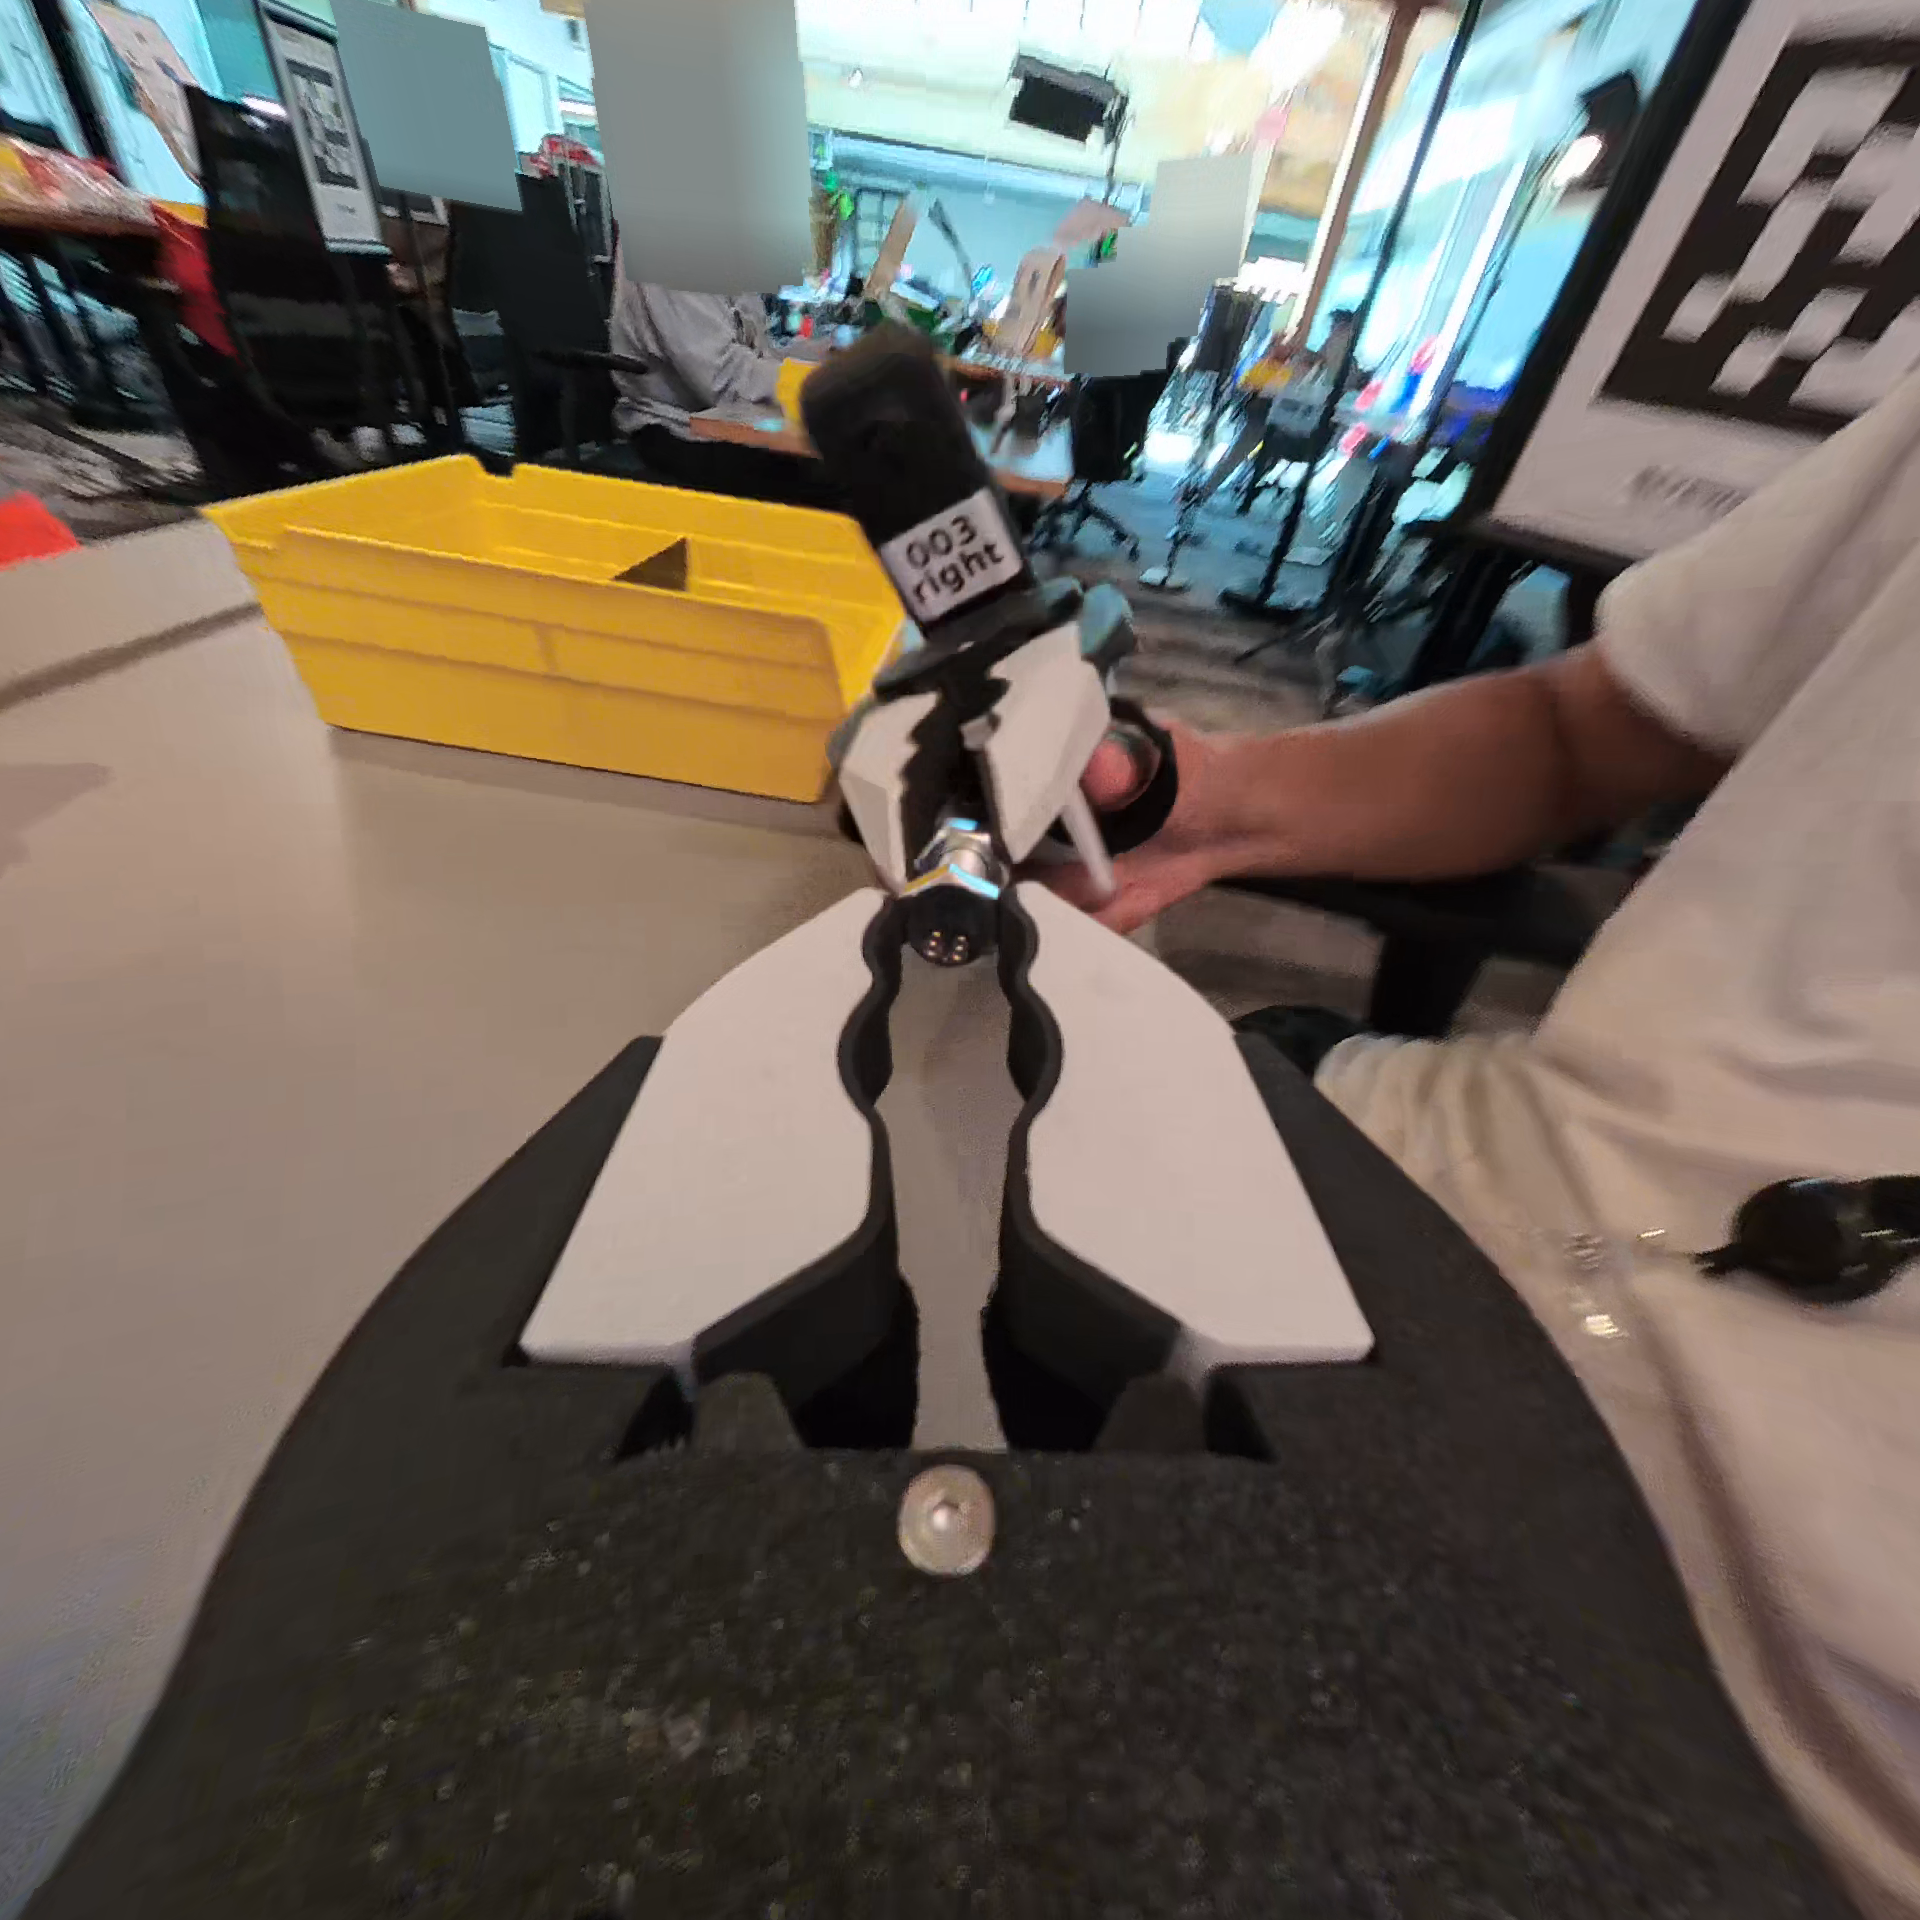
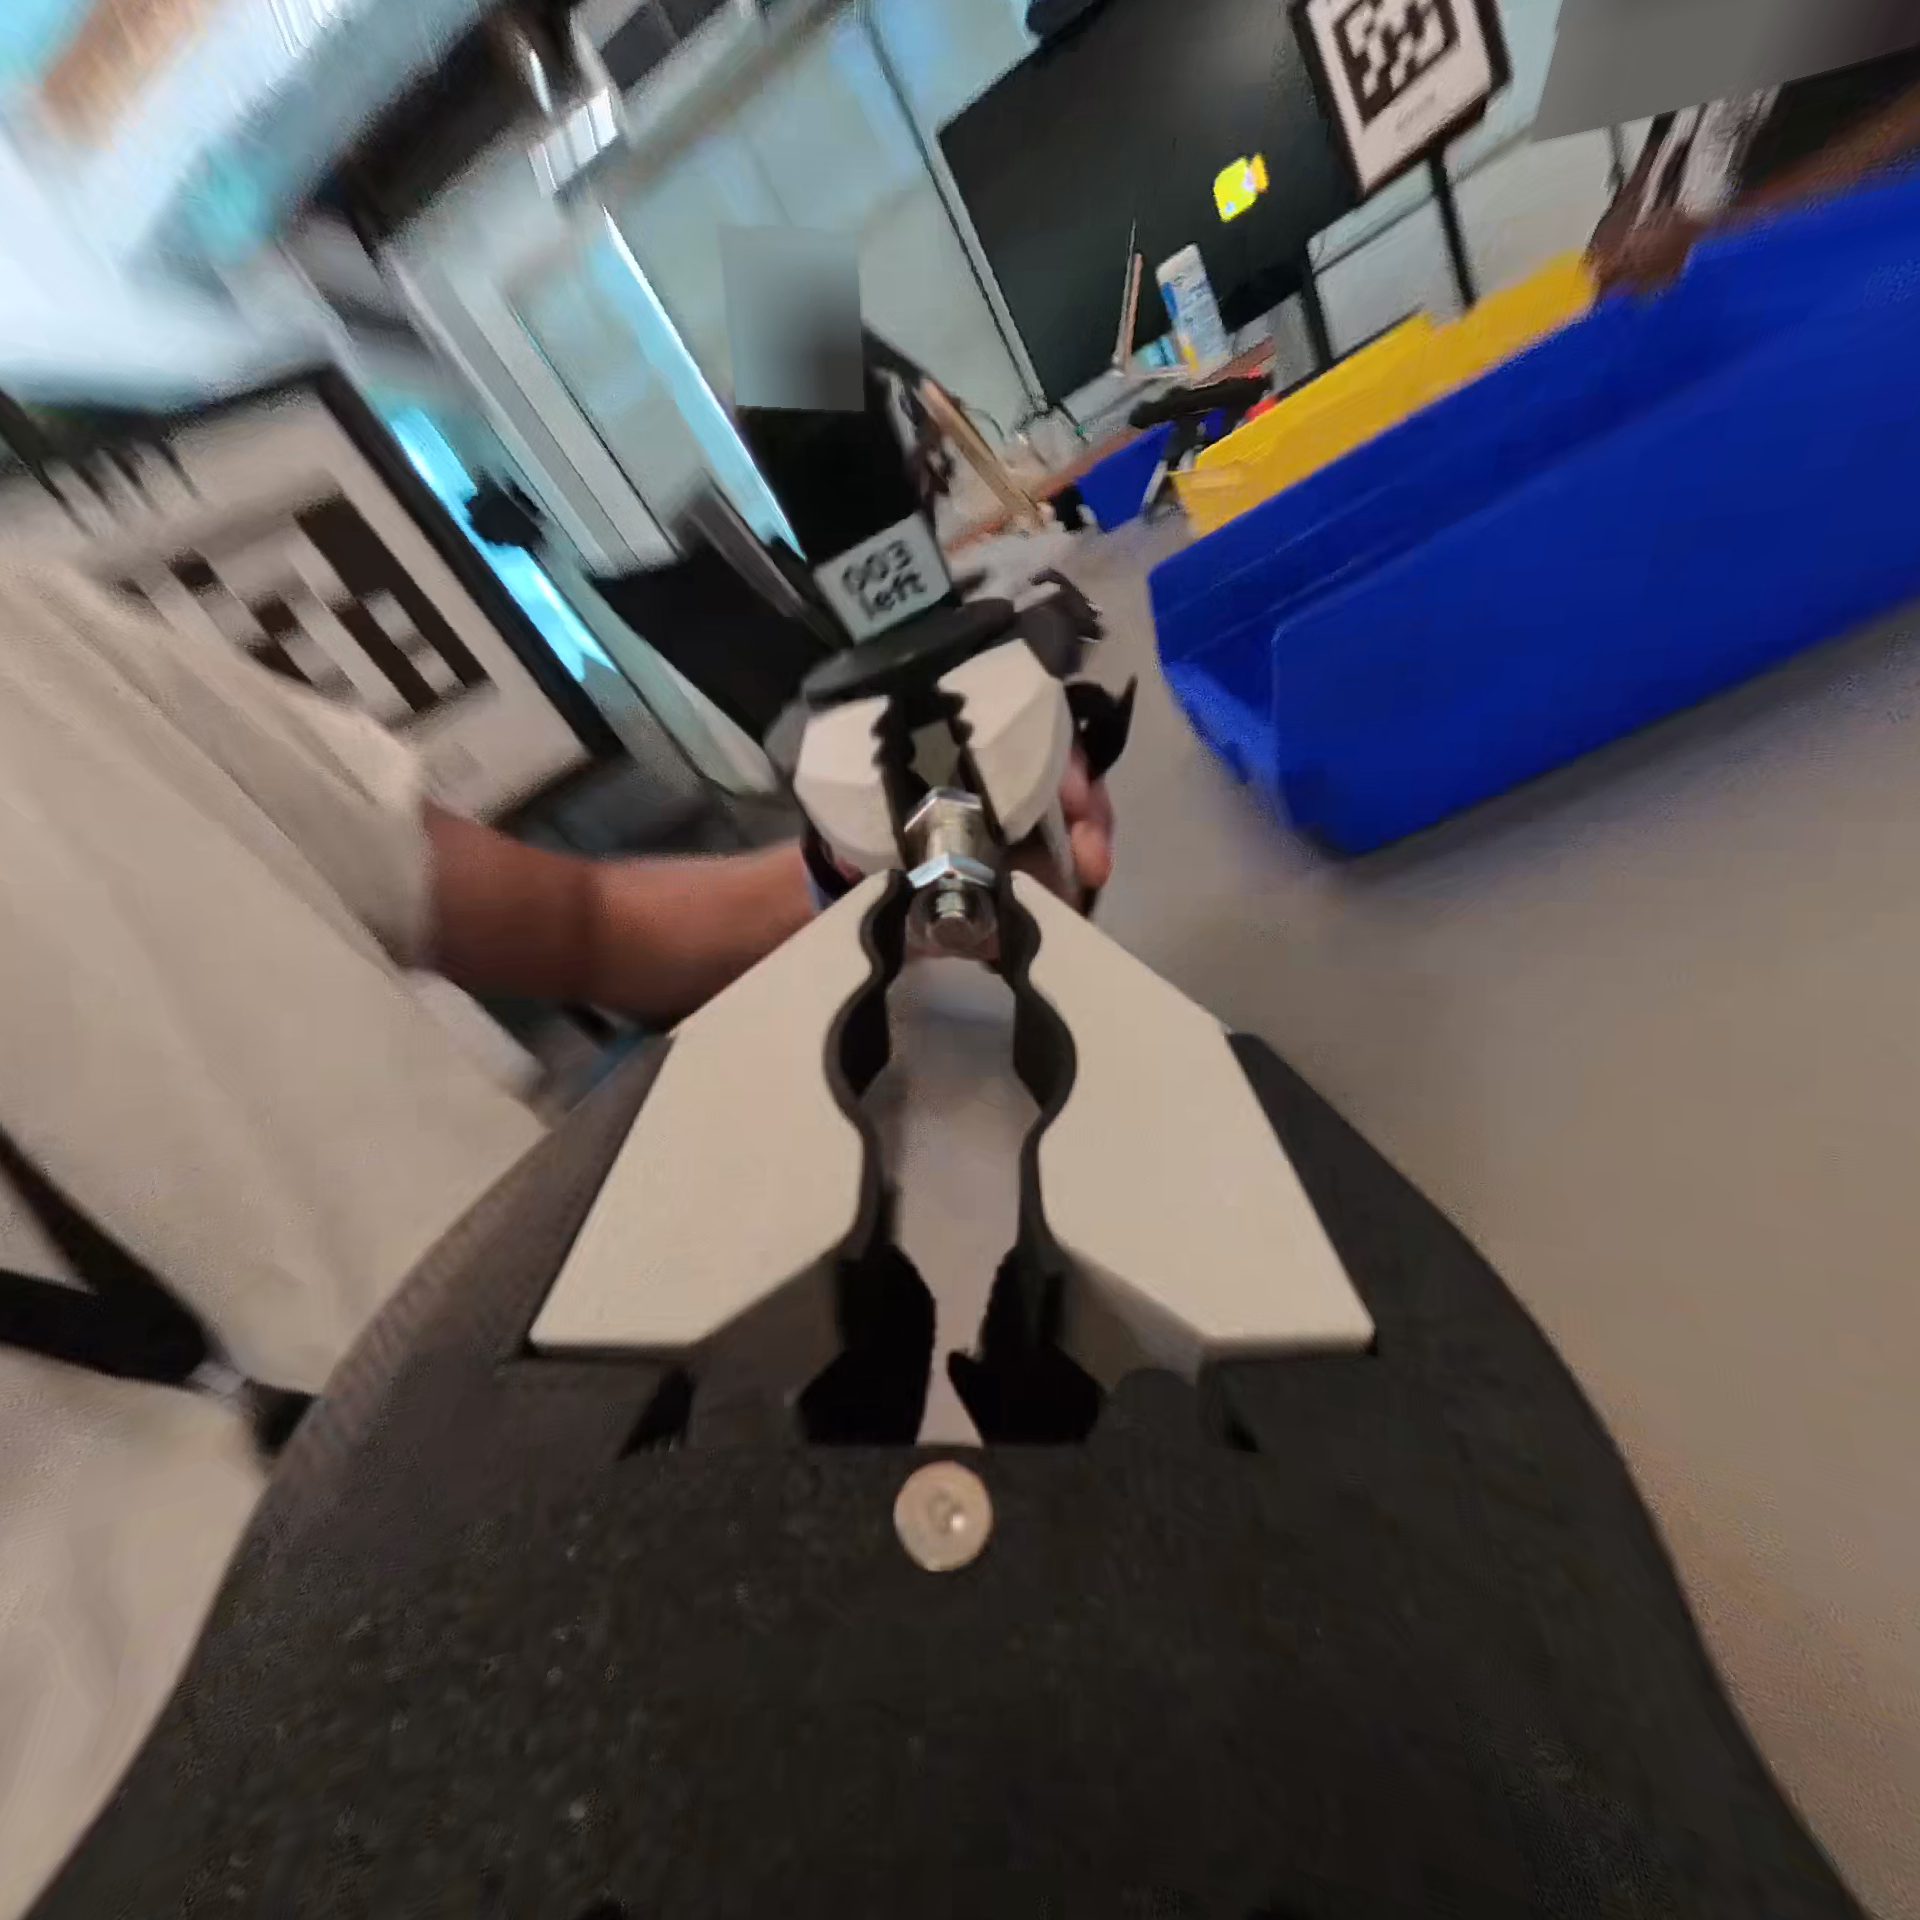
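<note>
Far end of metal connector (image 1: 951,899) hidden between opposing fingers; background blurred. Silver, threaded, hex nuts, round pinned face. Held above grey table (image 1: 312,987), between both grippers, tip to tip. Left gripper (image 1: 948,940) narrowed onto one end; right gripper (image 2: 951,920) narrowed onto other. Yellow bin (image 1: 561,623) behind; blue bin (image 2: 1558,623) beside.
</note>
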`<state>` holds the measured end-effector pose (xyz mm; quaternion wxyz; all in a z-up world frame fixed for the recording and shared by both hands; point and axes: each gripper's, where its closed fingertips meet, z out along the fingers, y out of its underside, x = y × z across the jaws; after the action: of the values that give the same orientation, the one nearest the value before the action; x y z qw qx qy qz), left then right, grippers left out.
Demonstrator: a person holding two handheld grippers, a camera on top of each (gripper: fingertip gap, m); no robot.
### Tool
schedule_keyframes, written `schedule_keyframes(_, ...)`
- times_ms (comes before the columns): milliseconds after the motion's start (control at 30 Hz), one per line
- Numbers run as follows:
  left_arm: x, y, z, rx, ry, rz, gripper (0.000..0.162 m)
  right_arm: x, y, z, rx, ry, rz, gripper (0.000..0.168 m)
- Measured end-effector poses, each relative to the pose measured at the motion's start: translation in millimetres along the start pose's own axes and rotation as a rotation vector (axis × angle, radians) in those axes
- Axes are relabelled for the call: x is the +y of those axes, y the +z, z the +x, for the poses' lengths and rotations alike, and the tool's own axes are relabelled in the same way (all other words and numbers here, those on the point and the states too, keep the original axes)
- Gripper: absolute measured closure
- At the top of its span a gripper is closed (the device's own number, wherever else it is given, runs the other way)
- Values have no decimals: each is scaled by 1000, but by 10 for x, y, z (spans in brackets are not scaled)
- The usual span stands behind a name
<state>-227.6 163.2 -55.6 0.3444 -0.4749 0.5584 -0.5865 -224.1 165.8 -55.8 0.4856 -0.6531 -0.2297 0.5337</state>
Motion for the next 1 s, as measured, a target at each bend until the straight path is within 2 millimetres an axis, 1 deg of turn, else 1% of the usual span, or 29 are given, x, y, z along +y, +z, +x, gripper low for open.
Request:
schedule_keyframes(67,-54,-20,71,68,-101,51,145,-3,14,-94,78,-333,-52,151)
schedule_keyframes(100,-74,-15,93,87,-131,70,145,-31,5,-125,125,-469,-44,152)
schedule_keyframes(167,-78,4,128,123,-179,79,145,-26,-17,-168,209,-713,-60,152)
schedule_keyframes(233,-51,36,125,138,-207,66,145,9,-50,-150,337,-964,-113,152)
schedule_keyframes(333,-36,110,124,167,-224,49,145,33,-125,-135,564,-1443,-175,151)
schedule_keyframes(367,-27,142,122,178,-225,40,145,41,-158,-129,631,-1578,-207,151)
schedule_keyframes(433,-15,222,104,197,-233,25,145,42,-239,-95,735,-1734,-274,151)
schedule_keyframes(533,-58,353,123,265,-253,30,145,-20,-370,-99,860,-1810,-266,149)
schedule_keyframes(567,-66,399,124,276,-243,26,145,-34,-428,-65,908,-1791,-269,147)
schedule_keyframes(633,-71,481,86,266,-193,13,145,-32,-573,55,994,-1650,-276,142)
schedule_keyframes(700,-84,545,-6,219,-116,1,145,26,-734,182,1035,-1375,-265,139)
schedule_keyframes(767,-86,594,-117,152,-6,-20,145,83,-828,240,1009,-1063,-210,132)
schedule_keyframes(833,-72,634,-187,105,109,-49,145,151,-852,264,911,-739,-141,131)
schedule_keyframes(867,-69,652,-191,98,156,-58,145,190,-848,279,847,-548,-97,131)
schedule_keyframes(933,-87,677,-150,110,213,-53,145,288,-722,153,560,-179,-9,128)
schedule_keyframes(1000,-141,673,-80,128,241,-20,145,205,-668,-13,254,186,143,125)
